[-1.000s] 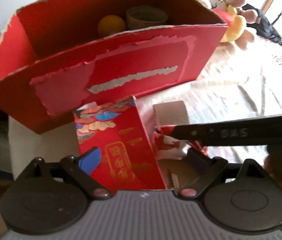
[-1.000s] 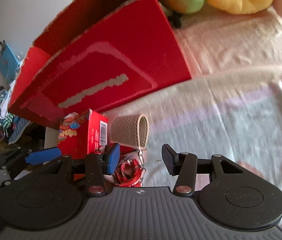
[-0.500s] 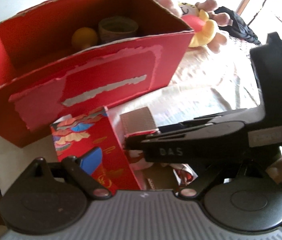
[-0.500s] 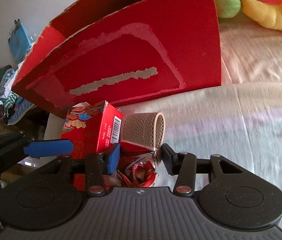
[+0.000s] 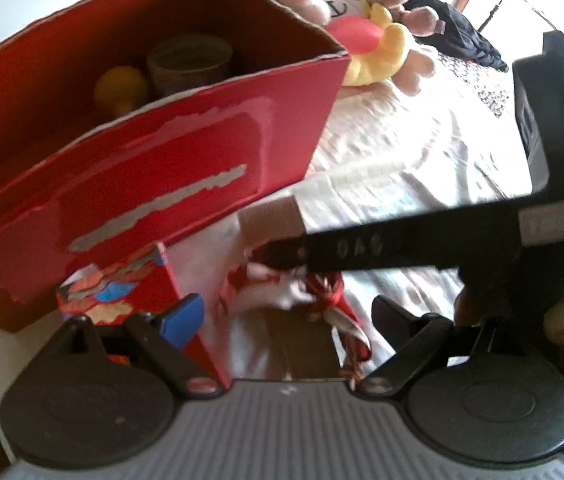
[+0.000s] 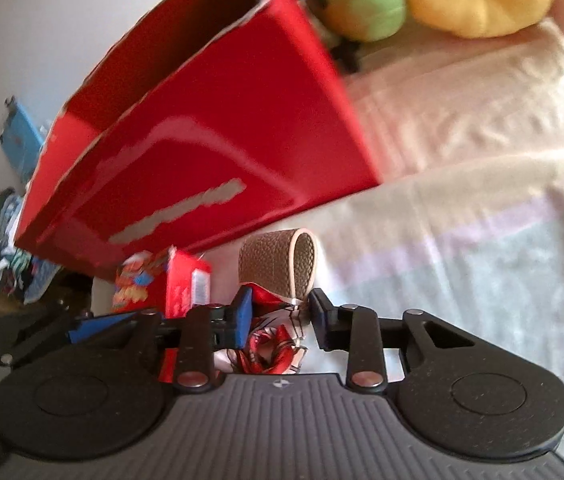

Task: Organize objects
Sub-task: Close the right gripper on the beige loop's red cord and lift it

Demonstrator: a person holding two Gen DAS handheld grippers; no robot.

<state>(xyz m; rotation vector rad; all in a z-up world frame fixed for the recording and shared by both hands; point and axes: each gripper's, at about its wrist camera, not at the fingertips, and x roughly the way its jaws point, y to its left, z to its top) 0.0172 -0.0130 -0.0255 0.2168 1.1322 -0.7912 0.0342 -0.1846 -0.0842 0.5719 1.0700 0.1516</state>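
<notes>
A large red cardboard box (image 5: 161,184) (image 6: 209,152) stands open on the bed, with an orange ball (image 5: 119,90) and a brown round container (image 5: 189,62) inside. In front of it lie a small red patterned carton (image 5: 121,296) (image 6: 185,284), a tan leather loop (image 5: 271,216) (image 6: 277,268) and a red-and-white patterned cloth (image 5: 302,292) (image 6: 273,344). My left gripper (image 5: 286,316) is open, with the carton at its left finger. My right gripper (image 6: 277,316) is open and straddles the cloth and the loop's near end; it also crosses the left wrist view (image 5: 402,244).
Plush toys, yellow and pink (image 5: 370,36) and green (image 6: 362,4), lie behind the box on the pale bedsheet (image 6: 462,160). A dark cloth (image 5: 458,40) lies at the far right. Clutter (image 6: 1,240) sits past the bed's left edge.
The right gripper has pushed forward over the cloth, its fingers now beside the loop's near end. The left gripper has shifted right, so the carton now sits by its left finger.
</notes>
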